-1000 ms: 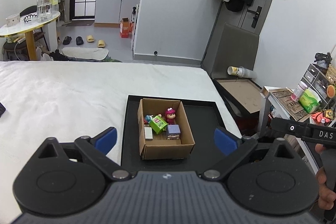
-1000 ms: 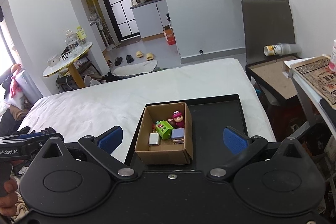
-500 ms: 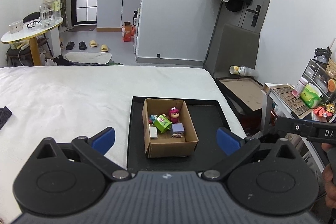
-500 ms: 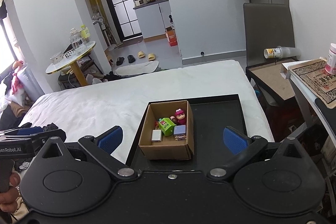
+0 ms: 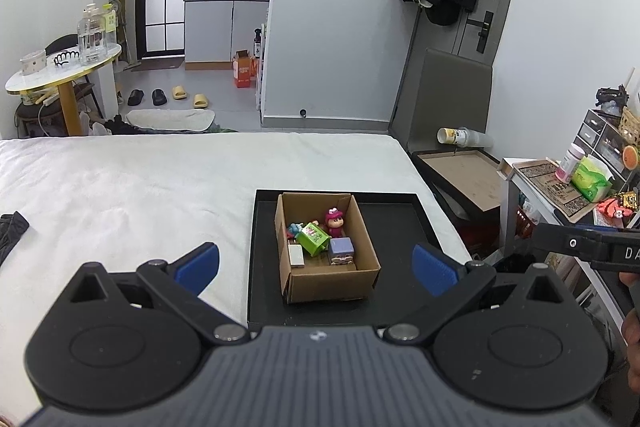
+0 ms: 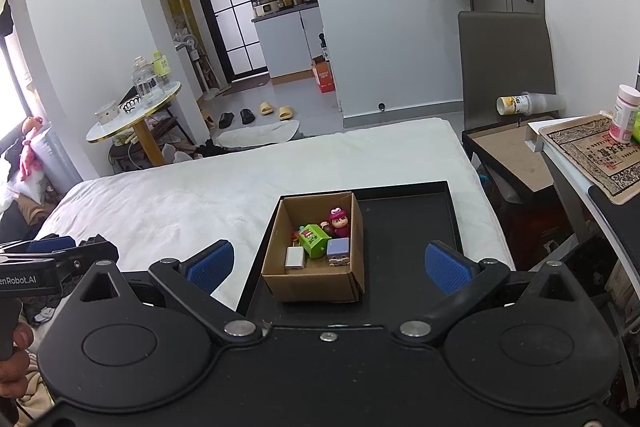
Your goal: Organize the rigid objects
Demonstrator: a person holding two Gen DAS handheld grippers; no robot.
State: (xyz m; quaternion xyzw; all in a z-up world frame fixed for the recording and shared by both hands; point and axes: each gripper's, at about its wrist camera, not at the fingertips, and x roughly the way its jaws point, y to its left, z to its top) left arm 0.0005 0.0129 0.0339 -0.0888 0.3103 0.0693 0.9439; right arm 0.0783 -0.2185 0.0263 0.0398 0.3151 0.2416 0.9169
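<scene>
An open cardboard box (image 5: pixel 332 283) (image 6: pixel 312 283) stands on a black tray (image 5: pixel 396 227) (image 6: pixel 404 227) on the white bed. Inside lie a green carton (image 5: pixel 313 238) (image 6: pixel 314 240), a small doll with a pink hat (image 5: pixel 334 221) (image 6: pixel 339 221), a lilac cube (image 5: pixel 341 250) (image 6: pixel 338 251), a white charger (image 5: pixel 296 254) (image 6: pixel 295 258) and a blue toy (image 5: pixel 293 228). My left gripper (image 5: pixel 316 267) is open and held back above the box's near side with nothing in it. My right gripper (image 6: pixel 326 263) is open and empty too, likewise short of the box.
The bed (image 5: pixel 140 187) stretches left and far. Right of it stand a low dark table (image 5: pixel 464 175) with a tipped cup (image 5: pixel 452 136) and a cluttered desk (image 5: pixel 568 187). Dark cloth (image 5: pixel 12 227) lies at the bed's left edge. A round table (image 6: pixel 132 115) stands beyond.
Both grippers have drawn back and risen slightly, so the box and tray look smaller and lower in view. The objects in the box have not moved.
</scene>
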